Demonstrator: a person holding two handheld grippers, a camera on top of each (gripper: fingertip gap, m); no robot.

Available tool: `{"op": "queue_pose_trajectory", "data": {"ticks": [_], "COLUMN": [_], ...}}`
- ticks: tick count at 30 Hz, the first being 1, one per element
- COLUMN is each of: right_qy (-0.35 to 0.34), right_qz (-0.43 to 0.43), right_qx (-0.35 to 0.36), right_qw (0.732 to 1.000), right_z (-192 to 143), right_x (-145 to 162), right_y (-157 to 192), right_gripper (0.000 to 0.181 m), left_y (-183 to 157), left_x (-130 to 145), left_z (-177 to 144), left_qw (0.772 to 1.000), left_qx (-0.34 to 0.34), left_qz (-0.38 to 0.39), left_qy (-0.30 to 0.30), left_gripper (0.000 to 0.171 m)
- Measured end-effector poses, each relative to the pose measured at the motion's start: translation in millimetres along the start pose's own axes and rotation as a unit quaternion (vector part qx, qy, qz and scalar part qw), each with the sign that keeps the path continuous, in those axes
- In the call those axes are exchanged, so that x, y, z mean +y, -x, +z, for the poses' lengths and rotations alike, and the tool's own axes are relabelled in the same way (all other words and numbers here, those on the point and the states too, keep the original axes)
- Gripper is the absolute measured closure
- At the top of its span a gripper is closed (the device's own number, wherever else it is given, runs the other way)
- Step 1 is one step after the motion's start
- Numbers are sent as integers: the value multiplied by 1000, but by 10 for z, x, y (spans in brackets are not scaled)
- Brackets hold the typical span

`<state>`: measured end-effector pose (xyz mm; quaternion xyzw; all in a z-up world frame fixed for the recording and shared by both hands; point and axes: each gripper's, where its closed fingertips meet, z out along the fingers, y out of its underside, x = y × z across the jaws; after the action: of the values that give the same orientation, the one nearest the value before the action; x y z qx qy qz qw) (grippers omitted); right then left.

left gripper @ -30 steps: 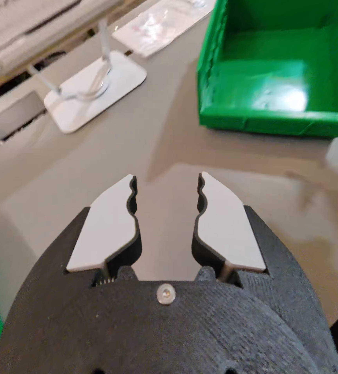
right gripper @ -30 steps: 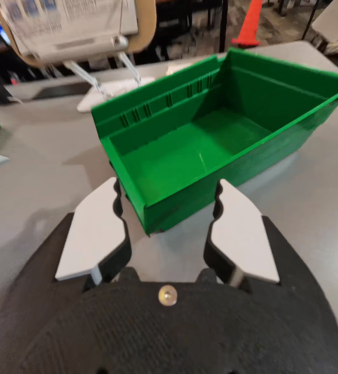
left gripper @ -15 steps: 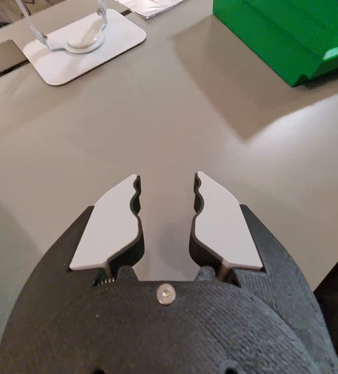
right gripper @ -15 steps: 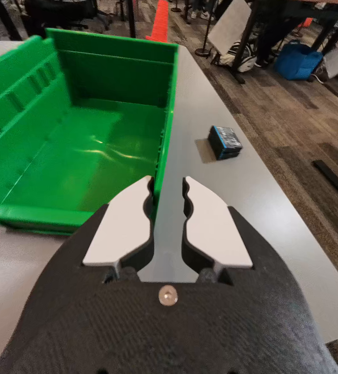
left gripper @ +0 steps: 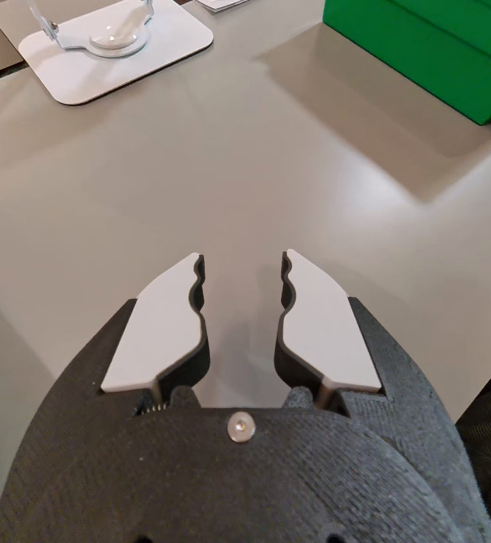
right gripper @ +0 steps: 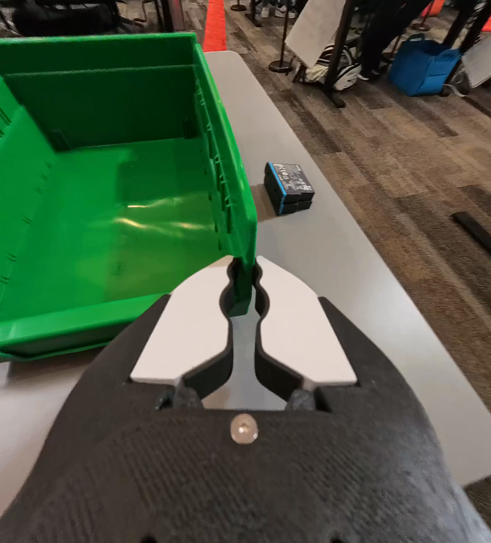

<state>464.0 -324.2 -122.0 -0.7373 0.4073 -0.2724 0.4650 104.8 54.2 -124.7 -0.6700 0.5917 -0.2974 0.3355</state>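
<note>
The right gripper (right gripper: 243, 261) is closed on the near right corner of the green bin (right gripper: 91, 205); its two fingers press the bin's wall from both sides. The bin stands on the grey table (right gripper: 312, 264) and shows nothing inside. Just beside the bin, to the right, lies a small black block with blue edges (right gripper: 289, 188). The left gripper (left gripper: 243, 258) hangs over the bare table (left gripper: 209, 176) with its fingers apart and nothing between them. Farther off are a white stand base (left gripper: 115, 55) on the left and the green bin (left gripper: 429, 53) on the right.
</note>
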Motion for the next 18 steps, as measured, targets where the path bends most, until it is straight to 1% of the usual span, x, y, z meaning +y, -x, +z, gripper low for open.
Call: {"op": "queue_pose_trajectory", "data": {"ticks": [3,4,5,6,7,8,10,11,13,15,18], "right_qy": [6,-10,-33,-58,-83,-110,-154,-165,-150,-112,-76], "right_qz": [-33,-42,-47,-48,-47,-45,-39,-35,-13,14,9], "right_qx": [47,61,72,80,81,68,5,-25,-84,-147,-198], "right_qw": [998,997,996,994,992,991,987,985,985,983,977], "right_z": [-77,-139,-219,-312,-411,-507,-668,-716,-710,-641,-565], "right_x": [-29,-100,-201,-313,-427,-541,-722,-771,-741,-625,-477], "right_y": [-36,-37,-27,-5,40,136,470,650,1006,1350,1683], "right_gripper": [167,152,132,120,113,111,109,108,110,106,104], "left_y": [65,84,102,121,137,149,162,163,173,198,253], "left_x": [-22,-31,-38,-41,-40,-34,-19,-12,-5,0,10], "left_z": [-30,-40,-47,-51,-52,-49,-38,-32,-26,-26,-27], "left_qw": [1000,1000,1000,999,999,999,998,998,998,998,998], "left_qx": [-2,-2,-1,0,1,2,8,12,15,12,4], "left_qz": [-13,-19,-25,-31,-37,-42,-55,-60,-66,-66,-66], "left_qy": [-8,-11,-13,-14,-15,-14,-13,-12,-12,-12,-13], "left_gripper": [121,121,121,121,121,121,121,121,121,121,121]}}
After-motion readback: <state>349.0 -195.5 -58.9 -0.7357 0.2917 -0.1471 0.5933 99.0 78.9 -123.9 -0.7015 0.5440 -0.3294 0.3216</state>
